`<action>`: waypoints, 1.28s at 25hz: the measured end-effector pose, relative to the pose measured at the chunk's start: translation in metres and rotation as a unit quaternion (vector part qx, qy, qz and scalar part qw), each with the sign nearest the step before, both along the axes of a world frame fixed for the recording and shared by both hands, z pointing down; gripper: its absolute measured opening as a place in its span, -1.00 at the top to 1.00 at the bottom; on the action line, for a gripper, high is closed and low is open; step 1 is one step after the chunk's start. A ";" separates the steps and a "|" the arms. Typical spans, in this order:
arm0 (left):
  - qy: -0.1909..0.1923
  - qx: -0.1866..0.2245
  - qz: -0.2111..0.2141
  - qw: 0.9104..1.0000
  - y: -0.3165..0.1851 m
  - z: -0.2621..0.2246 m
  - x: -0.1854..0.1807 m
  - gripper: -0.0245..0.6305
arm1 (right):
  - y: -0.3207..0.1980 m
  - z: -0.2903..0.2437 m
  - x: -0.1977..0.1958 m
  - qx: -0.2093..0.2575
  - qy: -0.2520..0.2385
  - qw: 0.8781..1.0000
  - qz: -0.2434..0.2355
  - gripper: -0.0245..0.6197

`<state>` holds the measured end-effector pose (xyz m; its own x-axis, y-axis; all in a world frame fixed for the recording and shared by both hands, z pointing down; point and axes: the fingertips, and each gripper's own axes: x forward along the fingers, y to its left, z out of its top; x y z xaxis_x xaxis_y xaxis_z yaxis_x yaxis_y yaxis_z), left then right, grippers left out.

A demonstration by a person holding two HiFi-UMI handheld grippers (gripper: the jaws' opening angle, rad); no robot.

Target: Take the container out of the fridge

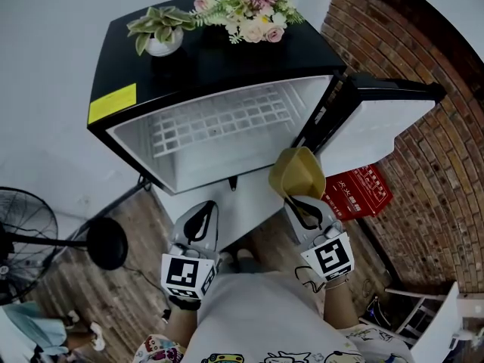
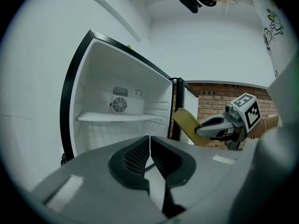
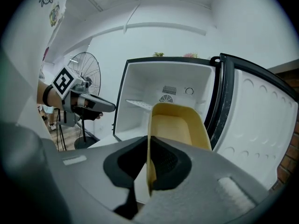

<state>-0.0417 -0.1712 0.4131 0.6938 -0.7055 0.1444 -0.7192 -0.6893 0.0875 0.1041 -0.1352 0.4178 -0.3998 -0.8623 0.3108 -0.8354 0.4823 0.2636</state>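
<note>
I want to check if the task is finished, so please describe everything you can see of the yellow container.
The yellow container is an open tub without a lid, rectangular with rounded corners, mustard-yellow, plastic-looking, and apparently empty. The right gripper is shut on one thin side wall and holds it tilted in the air. It is outside the open fridge, in front of the cabinet near the door side. Nothing else touches it.
</note>
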 end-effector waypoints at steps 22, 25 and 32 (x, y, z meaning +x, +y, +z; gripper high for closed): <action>0.000 -0.013 -0.002 1.000 0.000 0.013 -0.006 0.93 | 0.000 0.003 -0.012 -0.010 -0.073 0.997 0.000 0.88; 0.000 -0.013 -0.004 1.000 0.000 0.013 -0.007 0.93 | -0.001 0.002 -0.013 -0.010 -0.072 0.997 -0.001 0.88; -0.001 -0.013 -0.006 1.000 -0.001 0.013 -0.009 0.93 | -0.001 0.002 -0.013 -0.012 -0.075 0.997 0.001 0.88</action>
